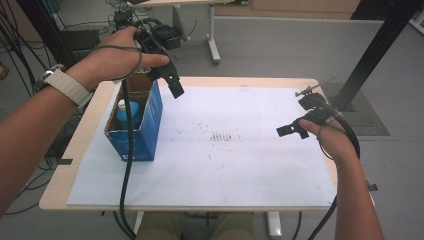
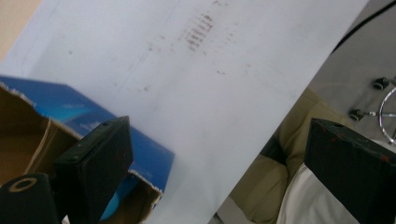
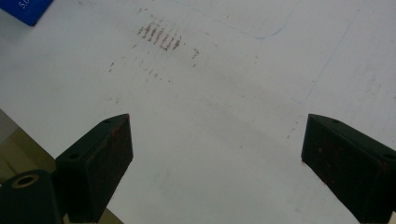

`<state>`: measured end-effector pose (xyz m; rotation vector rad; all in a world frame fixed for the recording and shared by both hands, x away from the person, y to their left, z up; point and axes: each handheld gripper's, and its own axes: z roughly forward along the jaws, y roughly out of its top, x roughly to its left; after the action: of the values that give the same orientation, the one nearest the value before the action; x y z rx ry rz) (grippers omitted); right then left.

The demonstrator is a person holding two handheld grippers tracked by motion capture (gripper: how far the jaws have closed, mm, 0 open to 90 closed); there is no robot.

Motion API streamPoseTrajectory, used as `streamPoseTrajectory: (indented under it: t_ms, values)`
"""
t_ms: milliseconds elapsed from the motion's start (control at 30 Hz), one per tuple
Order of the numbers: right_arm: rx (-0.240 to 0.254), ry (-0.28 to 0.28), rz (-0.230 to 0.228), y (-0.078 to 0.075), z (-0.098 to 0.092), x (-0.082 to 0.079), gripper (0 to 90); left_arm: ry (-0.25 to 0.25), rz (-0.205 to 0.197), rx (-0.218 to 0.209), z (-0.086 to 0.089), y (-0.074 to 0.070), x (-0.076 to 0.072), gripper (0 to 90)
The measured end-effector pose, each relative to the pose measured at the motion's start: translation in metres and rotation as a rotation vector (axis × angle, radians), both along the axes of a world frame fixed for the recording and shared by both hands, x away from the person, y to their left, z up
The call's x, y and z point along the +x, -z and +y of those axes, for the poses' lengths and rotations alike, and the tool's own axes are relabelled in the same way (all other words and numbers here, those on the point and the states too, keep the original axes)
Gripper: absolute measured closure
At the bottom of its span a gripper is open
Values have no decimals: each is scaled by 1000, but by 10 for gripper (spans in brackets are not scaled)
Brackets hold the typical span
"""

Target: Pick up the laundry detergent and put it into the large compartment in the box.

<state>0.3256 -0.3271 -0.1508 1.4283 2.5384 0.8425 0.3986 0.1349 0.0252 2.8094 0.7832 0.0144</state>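
The left tongs (image 1: 172,82) stand wide apart and hold nothing, hovering just above the open top of the blue box (image 1: 141,127) at the left of the tabletop (image 1: 250,80). A blue bottle (image 1: 127,112) stands upright inside the box. The right tongs (image 1: 291,131), also wide and empty, hang over the white sheet (image 1: 225,160), well apart from the box.
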Motion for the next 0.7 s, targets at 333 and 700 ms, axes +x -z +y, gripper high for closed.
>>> streamPoseTrajectory:
  t_ms: [333,700]
  values:
    - [5,4,-5,-2,4,-3,88,226,-39,12,-32,14,-16,88]
    - [10,9,-21,-4,3,-11,88,354,-6,38,-68,42,-23,89]
